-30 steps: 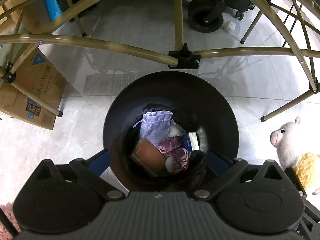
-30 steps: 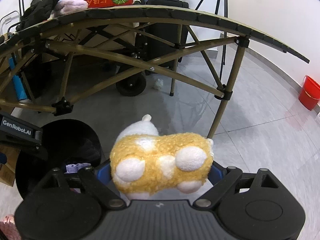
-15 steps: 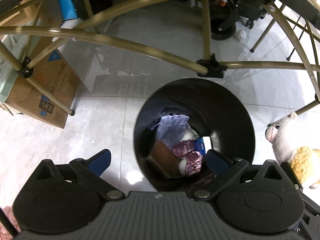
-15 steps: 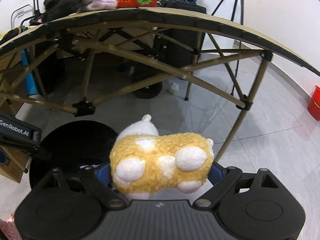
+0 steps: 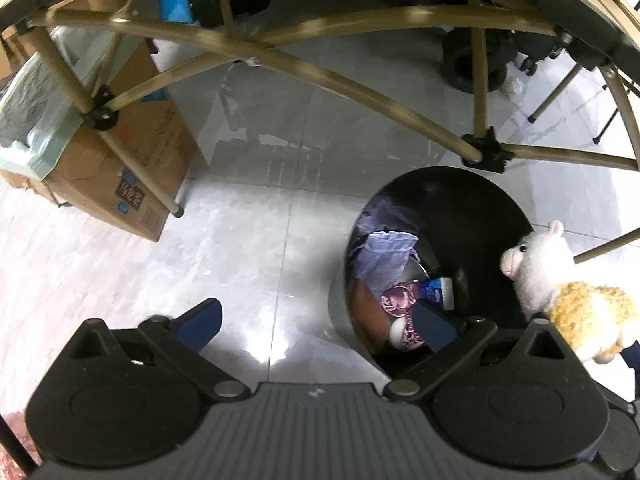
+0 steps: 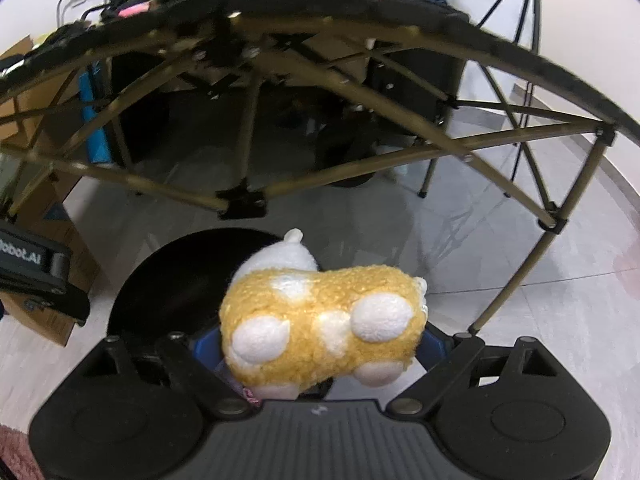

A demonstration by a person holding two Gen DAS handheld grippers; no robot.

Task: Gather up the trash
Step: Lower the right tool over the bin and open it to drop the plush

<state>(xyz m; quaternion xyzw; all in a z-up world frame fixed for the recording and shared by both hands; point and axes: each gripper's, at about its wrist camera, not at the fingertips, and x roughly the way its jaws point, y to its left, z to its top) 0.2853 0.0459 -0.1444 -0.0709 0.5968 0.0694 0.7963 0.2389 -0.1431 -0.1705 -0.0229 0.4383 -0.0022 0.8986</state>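
A black round bin [image 5: 486,200] stands on the tiled floor and holds several items, among them a lilac pouch [image 5: 382,256], a purple cloth [image 5: 400,294] and a brown item [image 5: 366,310]. My left gripper [image 5: 316,322] is open and empty, its right finger over the bin's near rim. My right gripper [image 6: 320,344] is shut on a yellow and white plush alpaca [image 6: 320,324], held above the bin's [image 6: 176,280] right edge. The alpaca also shows in the left wrist view [image 5: 568,296].
A folding table's bronze frame [image 5: 320,68] arches over the bin. A cardboard box [image 5: 128,160] sits at the left. A black wheel [image 5: 464,60] and crumpled paper [image 5: 514,86] lie behind. A tripod [image 6: 516,12] stands at the back right.
My left gripper has moved left, off the bin's centre. My right gripper has carried the alpaca leftward, closer over the bin.
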